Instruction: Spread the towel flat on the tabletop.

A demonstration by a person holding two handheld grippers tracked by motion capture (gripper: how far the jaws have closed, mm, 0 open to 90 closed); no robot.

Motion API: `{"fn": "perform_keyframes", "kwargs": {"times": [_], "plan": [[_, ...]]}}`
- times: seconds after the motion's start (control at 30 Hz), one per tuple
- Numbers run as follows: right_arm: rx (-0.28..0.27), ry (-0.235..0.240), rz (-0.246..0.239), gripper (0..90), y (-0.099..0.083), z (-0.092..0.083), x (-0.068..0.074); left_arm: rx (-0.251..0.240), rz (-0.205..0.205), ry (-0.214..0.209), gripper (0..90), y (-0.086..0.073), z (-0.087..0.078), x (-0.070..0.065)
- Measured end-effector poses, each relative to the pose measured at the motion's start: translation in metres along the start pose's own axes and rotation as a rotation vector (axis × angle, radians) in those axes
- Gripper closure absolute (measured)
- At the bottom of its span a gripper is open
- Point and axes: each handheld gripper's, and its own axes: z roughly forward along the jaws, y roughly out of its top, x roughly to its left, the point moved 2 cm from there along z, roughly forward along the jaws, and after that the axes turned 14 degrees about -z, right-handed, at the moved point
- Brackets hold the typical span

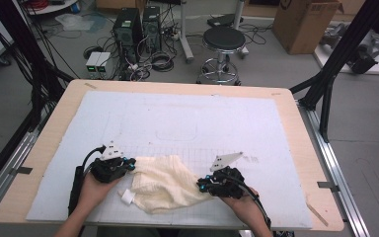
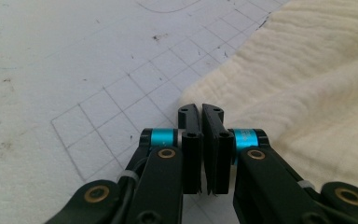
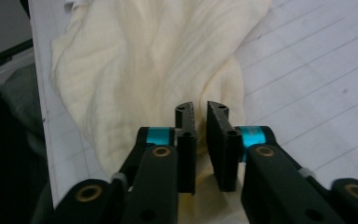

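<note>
A crumpled cream cloth (image 1: pixel 163 182) lies on the white gridded mat (image 1: pixel 177 118) near the table's front edge, with a small white tag (image 1: pixel 127 197) at its near left corner. My left gripper (image 1: pixel 131 164) rests at the cloth's left edge. In the left gripper view its jaws (image 2: pixel 200 108) are shut, nothing shows between them, and the cloth (image 2: pixel 307 70) spreads ahead and to the right. My right gripper (image 1: pixel 200 185) sits over the cloth's right end. In the right gripper view its jaws (image 3: pixel 200 106) stand a narrow gap apart above the cloth (image 3: pixel 158 60), and the pads are not pressing on it.
The wooden table (image 1: pixel 54 128) borders the mat on all sides. Beyond its far edge stand a black stool (image 1: pixel 223 42), computer towers (image 1: pixel 128 27) with cables, and a cardboard box (image 1: pixel 303 22). Black frame poles (image 1: pixel 333 59) rise at the right.
</note>
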Motion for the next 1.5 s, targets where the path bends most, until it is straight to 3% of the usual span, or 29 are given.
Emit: {"fn": "perform_keyframes", "kwargs": {"times": [0.07,0.2,0.4,0.5,0.63,0.7,0.77,0.87,0.93,1.03,1.5], "plan": [[-0.027,-0.011,0.014,74.3,0.006,-0.004,-0.006,-0.001,0.002,0.001,85.9,0.000,0.000,0.000],[-0.075,-0.041,0.028,74.1,0.017,-0.007,-0.021,0.001,0.005,0.002,85.9,0.000,0.000,0.001],[-0.037,-0.090,0.051,71.8,0.023,0.010,-0.043,-0.004,0.001,0.000,85.9,-0.001,-0.001,0.003],[-0.006,-0.067,0.073,68.7,0.021,0.021,-0.047,-0.004,0.003,0.000,85.9,-0.001,-0.002,0.004],[0.017,0.011,0.078,62.4,0.021,0.035,-0.043,-0.006,0.001,-0.004,85.9,-0.001,-0.002,0.003],[0.035,0.022,0.068,61.9,0.022,0.042,-0.040,-0.012,-0.003,-0.002,85.9,-0.001,-0.003,0.003],[0.059,0.011,0.050,64.4,0.022,0.048,-0.036,-0.010,-0.002,-0.004,85.9,-0.001,-0.004,0.004],[0.068,-0.033,0.015,77.7,0.023,0.049,-0.032,-0.013,-0.007,-0.002,85.9,-0.001,-0.004,0.004],[0.066,-0.008,0.005,85.8,0.024,0.049,-0.030,-0.012,-0.011,-0.005,85.9,-0.001,-0.004,0.005],[0.077,-0.046,-0.021,87.6,0.024,0.046,-0.030,-0.018,-0.009,-0.003,85.9,-0.001,-0.005,0.005],[-0.008,-0.300,0.042,87.5,0.012,-0.009,-0.048,-0.047,-0.041,-0.021,85.9,0.001,-0.002,0.003]]}}
